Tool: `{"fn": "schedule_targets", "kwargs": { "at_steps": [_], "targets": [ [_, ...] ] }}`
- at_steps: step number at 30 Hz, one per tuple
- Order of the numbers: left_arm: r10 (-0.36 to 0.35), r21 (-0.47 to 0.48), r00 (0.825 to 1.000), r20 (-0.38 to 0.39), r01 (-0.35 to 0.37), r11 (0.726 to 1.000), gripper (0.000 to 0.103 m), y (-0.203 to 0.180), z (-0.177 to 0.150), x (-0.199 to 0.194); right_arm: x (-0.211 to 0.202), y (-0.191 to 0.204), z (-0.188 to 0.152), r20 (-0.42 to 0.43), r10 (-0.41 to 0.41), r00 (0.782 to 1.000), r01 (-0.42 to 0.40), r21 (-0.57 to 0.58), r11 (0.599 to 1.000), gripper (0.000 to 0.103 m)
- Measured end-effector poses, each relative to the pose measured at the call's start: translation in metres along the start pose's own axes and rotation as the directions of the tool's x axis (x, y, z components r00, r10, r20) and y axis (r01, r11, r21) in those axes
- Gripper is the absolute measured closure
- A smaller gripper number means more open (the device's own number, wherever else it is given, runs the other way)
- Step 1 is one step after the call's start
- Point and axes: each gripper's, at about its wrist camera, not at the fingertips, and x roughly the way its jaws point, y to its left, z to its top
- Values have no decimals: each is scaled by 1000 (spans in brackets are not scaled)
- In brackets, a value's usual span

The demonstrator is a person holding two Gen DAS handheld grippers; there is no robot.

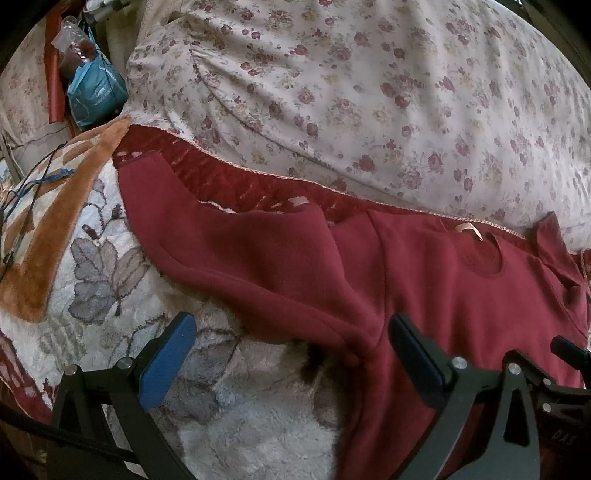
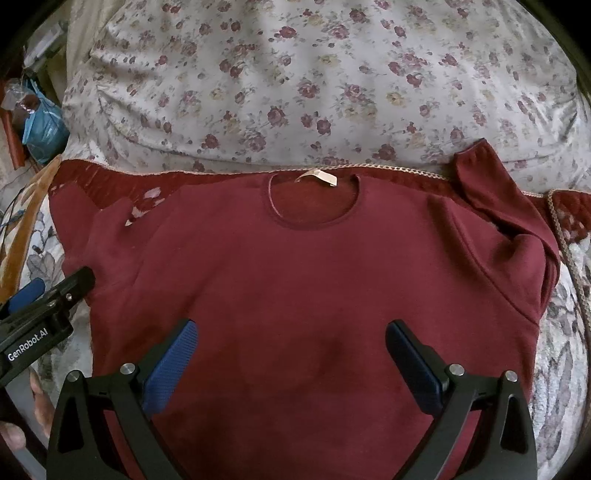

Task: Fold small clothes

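Note:
A maroon long-sleeved sweatshirt (image 2: 303,280) lies flat and face up on the bed, its round neck (image 2: 310,218) and white label (image 2: 321,177) at the far side. My right gripper (image 2: 291,326) hovers open over its lower chest, holding nothing. The garment's right sleeve (image 2: 491,192) is bent up at the far right. In the left wrist view the other sleeve (image 1: 229,251) stretches out to the left. My left gripper (image 1: 291,319) is open above that sleeve's underarm edge, empty. It also shows in the right wrist view as the left gripper (image 2: 62,282) beside the sweatshirt's left side.
A floral duvet (image 2: 295,81) bulges behind the sweatshirt. Under it lie a dark red quilted cover (image 1: 229,181) and a fleece leaf-pattern blanket (image 1: 110,273). A blue bag (image 1: 94,92) and a plastic bottle (image 1: 72,33) sit far left. A hand (image 2: 14,428) holds the left gripper.

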Motion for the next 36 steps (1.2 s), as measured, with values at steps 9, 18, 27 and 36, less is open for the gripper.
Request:
{"fn": "schedule_targets", "kwargs": {
  "at_steps": [9,18,27,36],
  "targets": [
    [2,3,1000,-5,-2,1000,0,0,0,2,5,1,0,-13,6,1000,-6,-7,1000,0],
    [5,-46,1000,-18,-6,999,0,15,6,3,11,6,-2,-25,41,999,-42,-13,999,0],
    [160,-161,986,-45,-165,973,0,99,62,24,11,14,-5,-44,100,994,-102,-53,993,0],
    [418,-205,907,-55,-420,884,11,171,132,95,14,13,-11,-76,168,983,-171,-32,985,0]
  ]
}}
